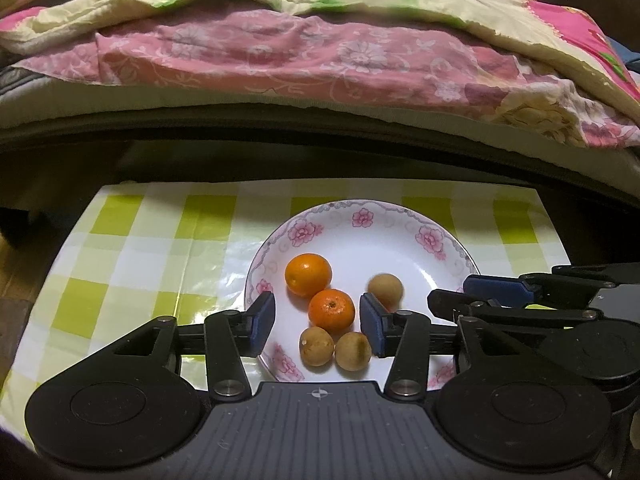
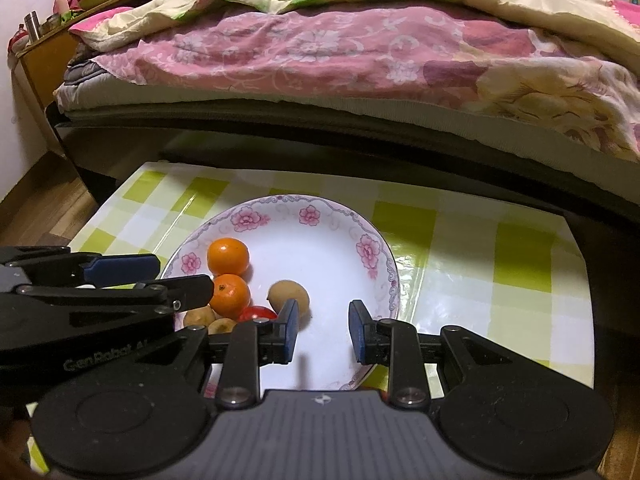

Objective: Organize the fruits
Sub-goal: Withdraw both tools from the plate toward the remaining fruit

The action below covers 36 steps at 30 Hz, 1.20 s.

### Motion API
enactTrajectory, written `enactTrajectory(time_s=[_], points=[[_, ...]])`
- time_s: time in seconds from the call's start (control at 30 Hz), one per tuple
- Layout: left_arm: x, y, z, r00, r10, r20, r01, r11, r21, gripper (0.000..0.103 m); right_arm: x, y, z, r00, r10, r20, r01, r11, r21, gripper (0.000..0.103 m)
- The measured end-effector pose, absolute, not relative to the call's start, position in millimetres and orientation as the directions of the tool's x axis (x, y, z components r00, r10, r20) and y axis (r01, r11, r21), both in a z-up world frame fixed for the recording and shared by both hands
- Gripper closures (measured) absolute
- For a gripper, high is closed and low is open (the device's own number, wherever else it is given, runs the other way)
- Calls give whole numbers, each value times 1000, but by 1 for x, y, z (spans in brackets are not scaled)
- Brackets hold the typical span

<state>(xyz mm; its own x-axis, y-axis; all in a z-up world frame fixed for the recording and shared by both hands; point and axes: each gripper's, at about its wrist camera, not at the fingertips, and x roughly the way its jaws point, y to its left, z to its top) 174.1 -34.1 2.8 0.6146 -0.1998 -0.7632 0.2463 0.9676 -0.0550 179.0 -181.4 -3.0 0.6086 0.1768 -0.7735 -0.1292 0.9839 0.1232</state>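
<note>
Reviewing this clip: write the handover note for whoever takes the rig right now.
Left tongs: open, straddling the nearer orange mandarin, not gripping.
Right tongs: narrowly apart, empty, over the plate's bare side.
White flower-rimmed plate on the green checked cloth holds that mandarin, a farther orange mandarin and three small brown round fruits.
Done: visible fruit is plated.
Left: no loose fruit in view; check, then withdraw.

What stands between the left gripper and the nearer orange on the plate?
Nothing visible does. The left gripper is open and empty, and the nearer orange shows in the gap between its fingers. The second orange and two brown fruits crowd it closely.
</note>
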Motion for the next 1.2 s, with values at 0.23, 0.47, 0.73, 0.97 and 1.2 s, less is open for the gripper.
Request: enactTrajectory(time_s=[0.23,0.47,0.73,0.97,1.2], points=[[164,-33,6,619,-198,-760,251,967,-48,46,170,-178,0,609,180,-772,-142,983,117,72],[155,-32,9,625,-196,-756,252,967,-42,45,162,-176,4,612,183,-770,-146,982,117,72],[147,-32,11,628,-197,-753,258,965,-38,42,153,-177,5,615,172,-769,-140,984,109,71],[141,-31,12,628,-198,-753,264,964,-34,40,147,-178,6,616,170,-770,-137,985,108,69],[135,-31,13,630,-197,-752,267,963,-28,40,137,-177,5,615,170,-770,-136,985,108,68]])
